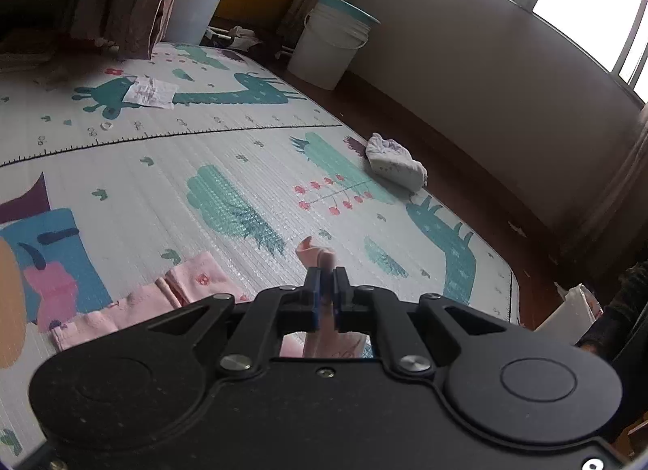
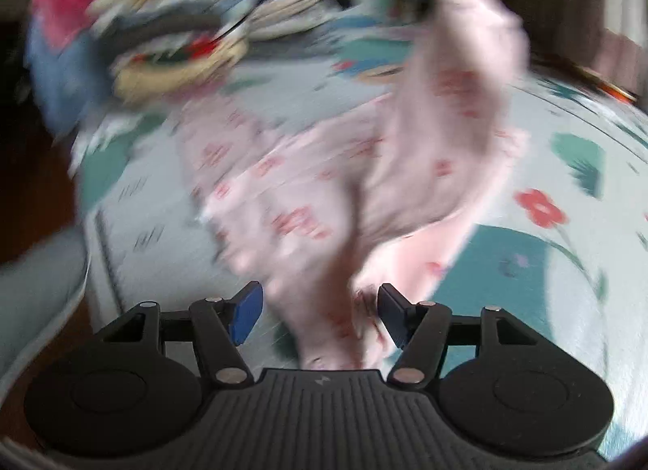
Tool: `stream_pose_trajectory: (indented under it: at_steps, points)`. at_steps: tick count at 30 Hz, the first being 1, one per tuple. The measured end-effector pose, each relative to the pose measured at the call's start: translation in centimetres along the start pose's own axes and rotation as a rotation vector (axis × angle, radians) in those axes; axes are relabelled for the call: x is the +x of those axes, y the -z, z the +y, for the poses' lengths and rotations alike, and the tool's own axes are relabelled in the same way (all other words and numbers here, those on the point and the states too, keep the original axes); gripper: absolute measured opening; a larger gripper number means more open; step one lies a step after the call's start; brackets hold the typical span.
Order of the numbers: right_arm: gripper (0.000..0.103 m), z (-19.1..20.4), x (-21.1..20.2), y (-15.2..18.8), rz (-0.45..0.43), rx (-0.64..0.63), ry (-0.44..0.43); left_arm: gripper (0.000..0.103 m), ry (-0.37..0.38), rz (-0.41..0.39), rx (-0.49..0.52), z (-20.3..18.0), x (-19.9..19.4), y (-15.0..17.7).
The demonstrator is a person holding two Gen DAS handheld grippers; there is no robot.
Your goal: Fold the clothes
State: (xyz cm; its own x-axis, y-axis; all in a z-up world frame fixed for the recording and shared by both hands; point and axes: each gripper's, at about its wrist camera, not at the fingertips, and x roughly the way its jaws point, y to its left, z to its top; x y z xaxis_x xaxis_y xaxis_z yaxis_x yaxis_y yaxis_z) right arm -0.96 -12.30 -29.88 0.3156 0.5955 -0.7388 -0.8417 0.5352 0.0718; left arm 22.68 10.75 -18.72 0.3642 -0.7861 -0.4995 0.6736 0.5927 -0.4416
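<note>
A pink garment with small red prints (image 2: 324,170) lies partly on the play mat (image 2: 526,267), blurred in the right wrist view. One part of it is lifted toward the upper right. My left gripper (image 1: 327,279) is shut on a bunched fold of this pink garment (image 1: 314,253), and the rest of the cloth trails down to the mat at the lower left. My right gripper (image 2: 320,308) stands open low over the mat. A strip of the garment runs between its blue pads (image 2: 247,308), which do not press on it.
The patterned play mat (image 1: 162,170) covers the floor. A small folded white cloth (image 1: 395,162) sits near its right edge and a paper (image 1: 150,93) at the back. Two white buckets (image 1: 330,44) stand by the wall. A blurred pile of clothes (image 2: 162,44) lies beyond the pink garment.
</note>
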Motion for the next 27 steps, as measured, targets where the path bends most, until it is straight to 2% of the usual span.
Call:
stream_pose_trajectory:
  at_steps: [1,3,6,10,14,19,25,27]
  points:
    - [0.066,0.2,0.4,0.1,0.025,0.001,-0.023,0.004,0.003,-0.003,0.004,-0.1,0.0,-0.1]
    - [0.068,0.0,-0.2,0.3,-0.004,0.049,-0.037,0.004,0.005,-0.012,0.006,-0.2,0.0,-0.2]
    - [0.068,-0.3,-0.8,0.5,-0.035,0.079,-0.006,0.004,-0.009,-0.018,-0.006,0.3,0.2,-0.2]
    - [0.069,-0.1,-0.4,0.5,0.002,0.027,-0.007,0.004,-0.040,-0.031,-0.032,1.3,0.8,0.0]
    - [0.069,-1.0,0.1,0.6,0.004,0.097,-0.015,0.004,-0.058,-0.035,-0.052,2.7,1.7,0.1]
    - [0.072,-0.6,0.4,0.6,0.011,0.073,-0.020,0.004,-0.104,0.010,-0.064,5.0,4.1,0.6]
    - [0.072,0.3,0.6,0.4,0.022,-0.010,-0.004,0.004,-0.183,0.158,0.011,6.2,8.5,1.7]
    - [0.072,0.4,0.6,0.4,0.029,-0.027,-0.001,0.004,-0.187,0.172,0.029,6.1,9.3,1.8]
